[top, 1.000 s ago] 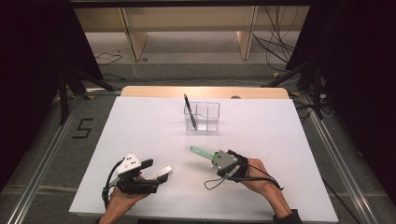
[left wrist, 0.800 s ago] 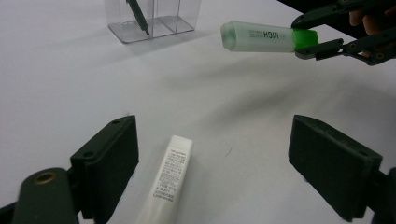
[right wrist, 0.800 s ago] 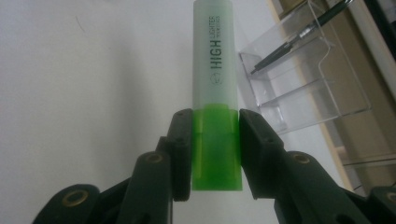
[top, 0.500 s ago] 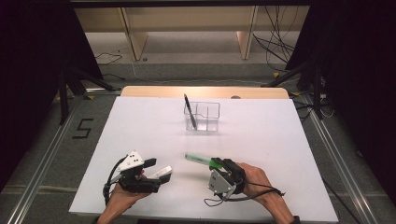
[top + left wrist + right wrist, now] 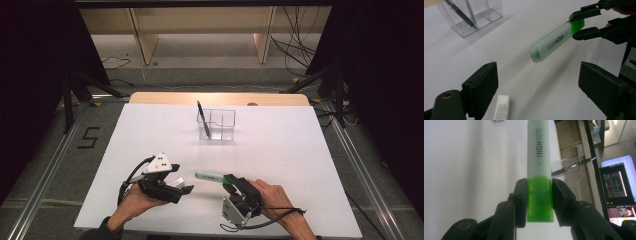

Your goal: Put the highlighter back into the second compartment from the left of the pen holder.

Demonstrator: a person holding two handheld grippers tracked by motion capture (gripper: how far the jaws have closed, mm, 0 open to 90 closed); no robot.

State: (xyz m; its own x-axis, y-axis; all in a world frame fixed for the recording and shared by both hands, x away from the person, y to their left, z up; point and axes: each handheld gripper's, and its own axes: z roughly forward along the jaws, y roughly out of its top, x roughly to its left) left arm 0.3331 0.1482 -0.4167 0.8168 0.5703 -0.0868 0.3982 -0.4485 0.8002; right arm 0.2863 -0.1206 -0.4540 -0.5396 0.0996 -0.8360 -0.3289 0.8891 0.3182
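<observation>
My right gripper [image 5: 229, 181] is shut on the green end of a highlighter [image 5: 209, 175], held just above the white table [image 5: 300, 150] near its front edge. The pale cap end points left toward my left gripper [image 5: 185, 187]. In the right gripper view the jaws of my right gripper [image 5: 539, 188] clamp the highlighter [image 5: 537, 147] on both sides. In the left gripper view my left gripper [image 5: 539, 86] stands open and wide, with the highlighter [image 5: 549, 43] hanging ahead between its jaws, still held by the right gripper [image 5: 578, 26]. A small white eraser-like block [image 5: 502, 108] lies under the left jaw.
A clear divided holder [image 5: 216, 125] with a black pen [image 5: 202, 119] leaning in its left compartment stands at the middle back of the table. The holder [image 5: 469, 17] also appears far off in the left gripper view. A lit monitor [image 5: 616, 185] is off to the side.
My right hand has pulled back toward the table's front edge and turned, so the highlighter now points left at the left gripper. The left hand has lifted and shifted slightly right.
</observation>
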